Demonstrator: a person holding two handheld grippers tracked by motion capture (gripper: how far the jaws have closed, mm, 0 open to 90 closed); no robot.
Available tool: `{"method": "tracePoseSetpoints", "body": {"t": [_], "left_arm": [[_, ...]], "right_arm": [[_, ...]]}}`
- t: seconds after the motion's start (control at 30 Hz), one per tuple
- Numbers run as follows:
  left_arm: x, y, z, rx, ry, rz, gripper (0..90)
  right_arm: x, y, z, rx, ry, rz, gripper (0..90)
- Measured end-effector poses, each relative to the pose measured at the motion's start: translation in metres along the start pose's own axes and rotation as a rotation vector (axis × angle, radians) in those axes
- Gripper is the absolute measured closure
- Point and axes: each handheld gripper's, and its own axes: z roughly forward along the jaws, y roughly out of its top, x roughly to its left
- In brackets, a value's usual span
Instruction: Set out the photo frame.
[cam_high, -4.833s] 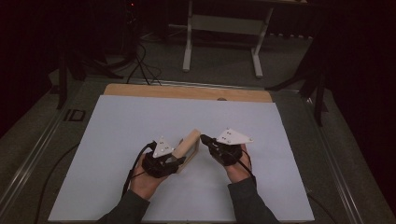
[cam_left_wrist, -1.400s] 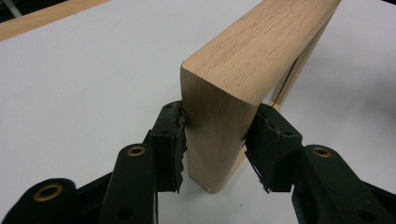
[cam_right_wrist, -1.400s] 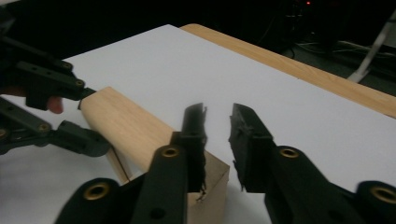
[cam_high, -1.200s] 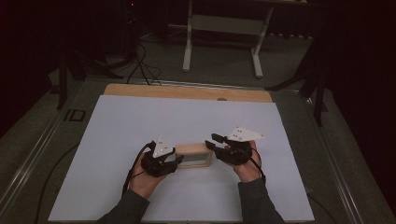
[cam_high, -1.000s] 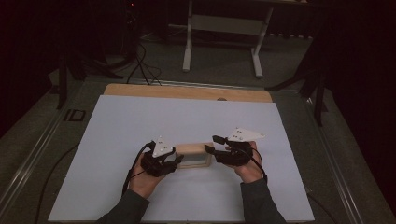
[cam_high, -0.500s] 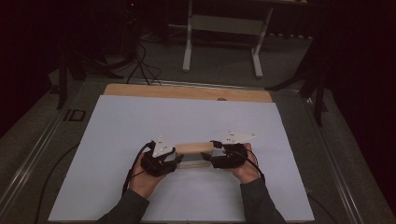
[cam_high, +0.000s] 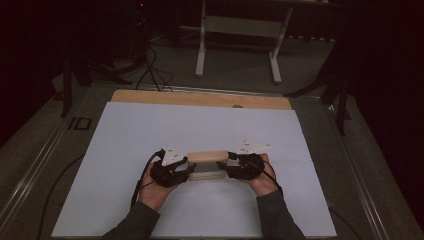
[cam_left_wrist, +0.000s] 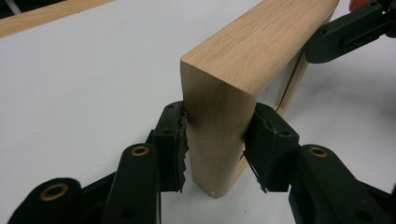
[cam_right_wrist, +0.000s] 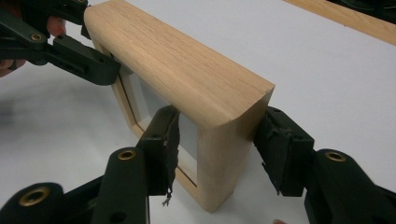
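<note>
High view: light oak picture frame with a deep rounded wooden rim (cam_high: 206, 165) standing upright on edge on the white sheet covering the table (cam_high: 150, 130), near the middle and toward the near edge, between two hands. Left gripper (cam_high: 186, 170) at the frame's left end, right gripper (cam_high: 229, 167) at its right end, a strip of bare wooden tabletop (cam_high: 200, 99) along the far side. Left gripper view: frame's short end (cam_left_wrist: 217, 135) clamped between the black pads (cam_left_wrist: 175, 144), both pressing the wood; the other gripper's jaw at the far end, top right. Right gripper view: jaws just closing around the other end (cam_right_wrist: 224, 154), one pad (cam_right_wrist: 163, 149) against the glazed inner face, the other (cam_right_wrist: 282, 154) at the outer face, contact there hard to judge; left gripper far at top left.
</note>
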Motion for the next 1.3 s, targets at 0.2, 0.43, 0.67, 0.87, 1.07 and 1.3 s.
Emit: {"method": "tracePoseSetpoints", "body": {"t": [0.2, 0.43, 0.67, 0.87, 1.07, 1.3], "left_arm": [[0.002, 0.000, 0.000, -0.002, -0.003, -0.013, 58.4], [0.005, 0.001, 0.000, -0.002, -0.002, -0.027, 57.9], [0.009, 0.002, -0.002, -0.001, 0.006, -0.031, 56.6], [0.014, 0.003, 0.001, -0.002, 0.004, -0.037, 56.5], [0.022, 0.006, 0.002, 0.000, 0.014, -0.045, 55.9], [0.035, 0.005, 0.003, -0.012, 0.010, -0.068, 55.7]], "right_arm": [[0.001, 0.001, 0.001, -0.002, -0.010, -0.001, 50.4], [0.002, 0.002, 0.002, -0.002, -0.016, -0.002, 50.8], [0.006, 0.004, 0.005, -0.001, -0.024, -0.019, 52.2], [0.005, 0.005, 0.008, -0.001, -0.034, -0.012, 52.2], [0.005, 0.011, 0.015, 0.001, -0.051, -0.013, 52.2], [0.003, 0.019, 0.025, 0.005, -0.057, -0.013, 51.9]]}}
